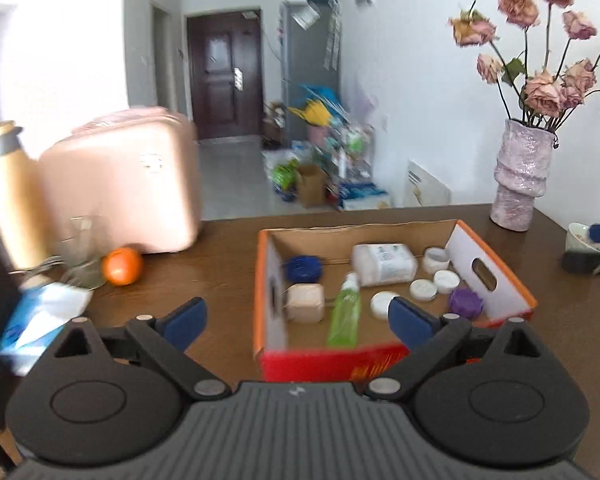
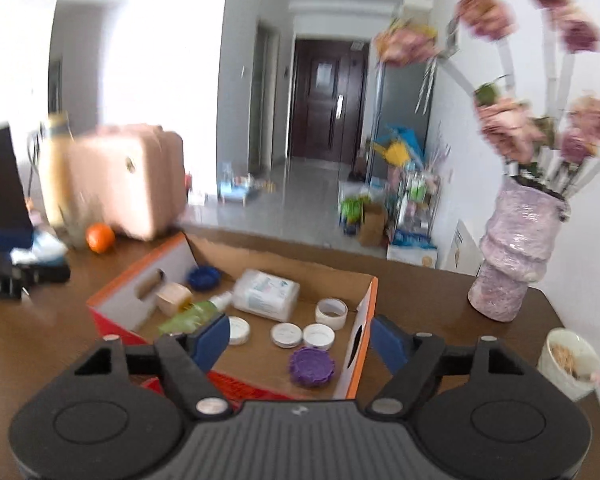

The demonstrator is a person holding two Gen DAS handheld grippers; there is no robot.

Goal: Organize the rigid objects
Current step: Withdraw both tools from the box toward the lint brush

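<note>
An orange-and-white cardboard box (image 1: 496, 280) (image 2: 140, 280) sits on the brown table. Inside lie a green spray bottle (image 1: 346, 312) (image 2: 192, 314), a white plastic pack (image 1: 384, 264) (image 2: 266, 290), a blue lid (image 1: 303, 268) (image 2: 204, 277), a beige cube (image 1: 305, 303) (image 2: 174, 297), a purple lid (image 1: 465, 303) (image 2: 312, 366) and several white lids (image 1: 423, 290) (image 2: 287, 335). My left gripper (image 1: 296, 322) is open and empty above the box's near edge. My right gripper (image 2: 300, 340) is open and empty, straddling the box's right wall.
A pink vase of dried roses (image 1: 520, 176) (image 2: 516, 252) stands at the table's right. An orange (image 1: 122, 266) (image 2: 100, 238), a glass (image 1: 82, 252), a gold bottle (image 1: 14, 196), a pink case (image 1: 128, 188) and a tissue pack (image 1: 40, 320) sit left. A white cup (image 2: 568, 362) stands right.
</note>
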